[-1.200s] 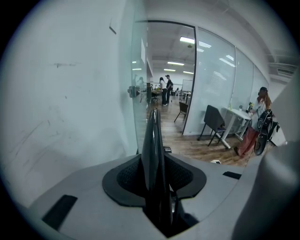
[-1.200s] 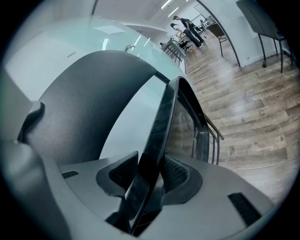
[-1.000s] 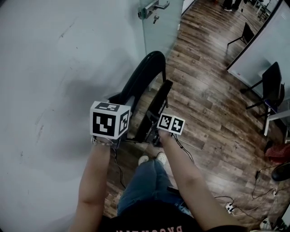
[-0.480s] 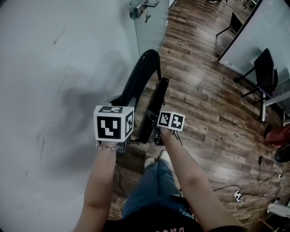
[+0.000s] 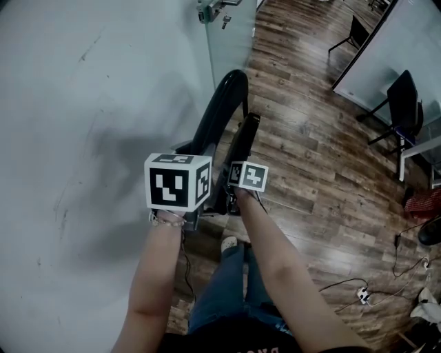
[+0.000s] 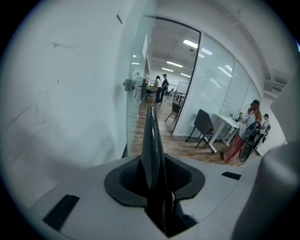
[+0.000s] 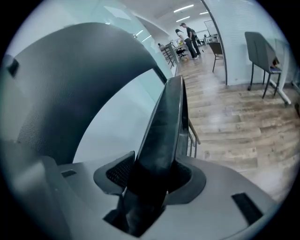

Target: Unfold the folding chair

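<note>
A black folding chair stands folded against the white wall. In the head view its curved backrest [image 5: 222, 107] and its seat panel [image 5: 242, 141] stand close together, nearly upright. My left gripper [image 6: 154, 180] is shut on the thin edge of the backrest [image 6: 151, 136], which rises between the pads. My right gripper [image 7: 150, 178] is shut on the edge of the seat [image 7: 166, 117]. Its jaws have just been opening, with the seat still between the pads. The backrest's back [image 7: 70, 79] fills the left of the right gripper view.
The white wall [image 5: 83, 103] is at the left, with a glass door and handle [image 5: 222, 8] beyond the chair. My shoe [image 5: 231, 243] is just behind the chair's feet. Other black chairs [image 5: 406, 103] and floor cables [image 5: 358, 293] lie to the right. People stand far off [image 6: 253, 124].
The right gripper's cube has shifted left and slightly up, closer to the left cube, and has tilted. The left gripper has hardly moved.
</note>
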`<state>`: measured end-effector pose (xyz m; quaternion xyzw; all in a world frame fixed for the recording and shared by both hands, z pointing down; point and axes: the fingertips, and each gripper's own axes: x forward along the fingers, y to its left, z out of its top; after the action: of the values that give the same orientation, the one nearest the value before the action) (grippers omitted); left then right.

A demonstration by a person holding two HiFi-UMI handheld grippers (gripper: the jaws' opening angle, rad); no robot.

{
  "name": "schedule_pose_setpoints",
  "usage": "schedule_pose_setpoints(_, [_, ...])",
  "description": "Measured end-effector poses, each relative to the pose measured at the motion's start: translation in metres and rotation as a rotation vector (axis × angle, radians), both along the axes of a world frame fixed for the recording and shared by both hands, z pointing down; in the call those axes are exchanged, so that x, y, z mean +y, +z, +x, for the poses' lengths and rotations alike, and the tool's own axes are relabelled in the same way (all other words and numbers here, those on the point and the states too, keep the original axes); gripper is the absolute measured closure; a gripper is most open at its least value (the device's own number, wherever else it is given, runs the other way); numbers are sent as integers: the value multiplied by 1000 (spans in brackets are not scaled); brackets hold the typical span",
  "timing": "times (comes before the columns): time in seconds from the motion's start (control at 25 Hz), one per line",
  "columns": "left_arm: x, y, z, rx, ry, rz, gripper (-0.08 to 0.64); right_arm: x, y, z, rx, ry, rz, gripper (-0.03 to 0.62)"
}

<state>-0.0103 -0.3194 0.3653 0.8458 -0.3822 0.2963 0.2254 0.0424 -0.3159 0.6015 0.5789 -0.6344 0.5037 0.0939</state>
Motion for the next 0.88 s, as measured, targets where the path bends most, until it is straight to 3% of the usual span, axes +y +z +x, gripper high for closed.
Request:
schedule_pose_setpoints(0.32, [16, 8, 19, -34, -11, 20, 457, 52, 19, 63, -108, 60, -62, 407])
schedule_pose_setpoints(0.6, [42, 15, 56, -44, -15, 28, 457, 92, 40, 118, -216, 50, -77, 407])
schedule_pose_setpoints(0.88, [48, 30, 68, -71, -24, 42, 453, 125, 74, 165, -281, 60, -90, 395])
